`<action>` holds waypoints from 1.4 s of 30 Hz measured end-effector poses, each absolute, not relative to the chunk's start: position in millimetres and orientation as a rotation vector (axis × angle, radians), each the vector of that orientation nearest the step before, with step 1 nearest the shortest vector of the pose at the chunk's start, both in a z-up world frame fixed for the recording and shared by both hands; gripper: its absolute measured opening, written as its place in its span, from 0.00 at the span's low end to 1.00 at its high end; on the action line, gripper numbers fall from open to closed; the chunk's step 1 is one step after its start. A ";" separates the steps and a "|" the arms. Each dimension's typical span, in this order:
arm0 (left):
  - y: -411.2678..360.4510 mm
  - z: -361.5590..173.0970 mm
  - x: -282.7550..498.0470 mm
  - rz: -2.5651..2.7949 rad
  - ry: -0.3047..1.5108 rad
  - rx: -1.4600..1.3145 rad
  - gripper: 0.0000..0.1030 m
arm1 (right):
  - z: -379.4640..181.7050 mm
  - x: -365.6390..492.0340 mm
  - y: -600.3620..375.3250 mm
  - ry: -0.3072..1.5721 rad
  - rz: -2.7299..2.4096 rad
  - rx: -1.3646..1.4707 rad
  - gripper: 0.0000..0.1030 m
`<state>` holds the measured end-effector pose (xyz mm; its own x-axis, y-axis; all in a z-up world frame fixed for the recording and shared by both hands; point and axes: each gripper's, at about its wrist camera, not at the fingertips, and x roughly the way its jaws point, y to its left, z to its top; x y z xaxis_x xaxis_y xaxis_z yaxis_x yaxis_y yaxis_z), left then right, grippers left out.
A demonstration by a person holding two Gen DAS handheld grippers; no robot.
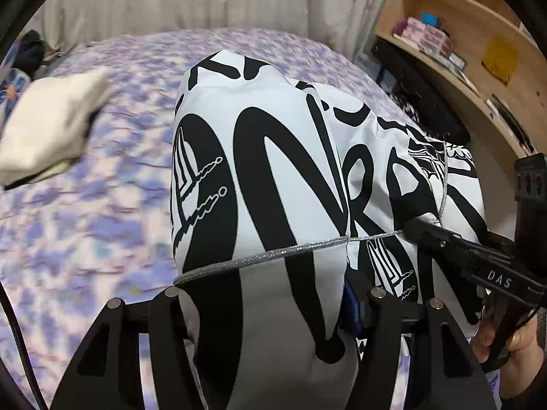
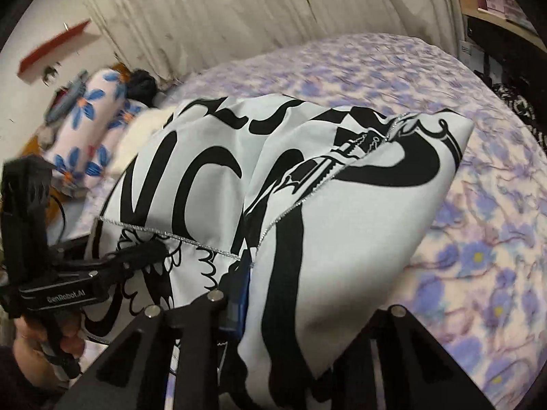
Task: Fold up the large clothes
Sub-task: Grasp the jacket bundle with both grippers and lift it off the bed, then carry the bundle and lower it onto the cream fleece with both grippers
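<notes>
Garment (image 1: 273, 157): large, white with black lettering and silver cord trim, lifted in a bunched heap over the bed (image 1: 102, 205), its far end on the floral purple cover.
Left tongs (image 1: 270, 307): fabric fills the gap between the fingers; clamped on the near edge.
Right tongs (image 2: 301, 311): likewise closed on a fold (blue pad visible against the cloth).
Surroundings: folded cream cloth (image 1: 51, 130) on the bed, left of the garment; flowered pillow (image 2: 89, 126) by the curtain (image 2: 205, 17); wooden shelf (image 1: 478, 34) of boxes at right.
Obstruction: the raised garment hides most of the bed's middle.
</notes>
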<state>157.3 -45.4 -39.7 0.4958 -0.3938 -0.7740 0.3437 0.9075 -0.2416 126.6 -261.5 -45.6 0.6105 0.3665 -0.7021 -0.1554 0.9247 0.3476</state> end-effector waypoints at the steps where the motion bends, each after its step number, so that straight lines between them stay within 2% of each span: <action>1: -28.1 -29.7 155.0 -0.438 0.947 -0.067 0.58 | -38.7 127.9 -252.3 0.856 0.325 0.278 0.24; 6: 56.7 22.0 158.0 -0.379 0.907 -0.043 0.58 | -0.4 151.2 -181.3 0.807 0.443 0.304 0.24; 10: 122.3 59.6 191.3 -0.331 0.858 -0.008 0.58 | 31.4 198.6 -117.6 0.766 0.528 0.307 0.24; 14: 193.1 95.3 250.3 -0.286 0.820 0.015 0.58 | 55.5 260.6 -58.2 0.734 0.585 0.323 0.24; 18: 253.8 106.9 334.3 -0.252 0.793 0.050 0.58 | 59.2 343.3 0.2 0.710 0.603 0.359 0.24; 25: 331.3 68.0 477.6 -0.232 0.843 0.081 0.59 | 6.5 478.7 70.0 0.748 0.612 0.432 0.24; 29: 366.1 11.5 539.8 -0.239 0.918 0.034 0.60 | -50.2 536.3 92.0 0.822 0.622 0.415 0.24; 30: 374.6 -9.6 553.7 -0.230 0.953 0.017 0.63 | -61.9 544.1 94.3 0.838 0.597 0.397 0.24; 31: 381.0 -29.2 562.1 -0.216 0.982 -0.004 0.73 | -80.9 551.5 95.7 0.858 0.557 0.375 0.26; 32: 386.5 -44.7 566.8 -0.206 0.988 -0.028 0.78 | -93.9 553.9 93.6 0.860 0.537 0.373 0.30; 34: 395.7 -58.0 565.5 -0.206 0.954 -0.065 0.92 | -104.0 554.5 87.6 0.859 0.534 0.399 0.43; 37: 399.9 -54.7 557.9 -0.203 0.918 -0.053 0.92 | -96.0 548.0 81.1 0.883 0.551 0.391 0.48; 42: 394.6 -16.3 527.9 -0.099 0.821 0.022 0.92 | -63.3 532.4 77.9 0.884 0.483 0.281 0.48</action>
<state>527.9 394.6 -16.3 0.6774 -0.0800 -0.7313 0.0969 0.9951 -0.0191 532.4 77.9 -63.3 0.5372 0.5127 -0.6698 -0.2858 0.8577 0.4274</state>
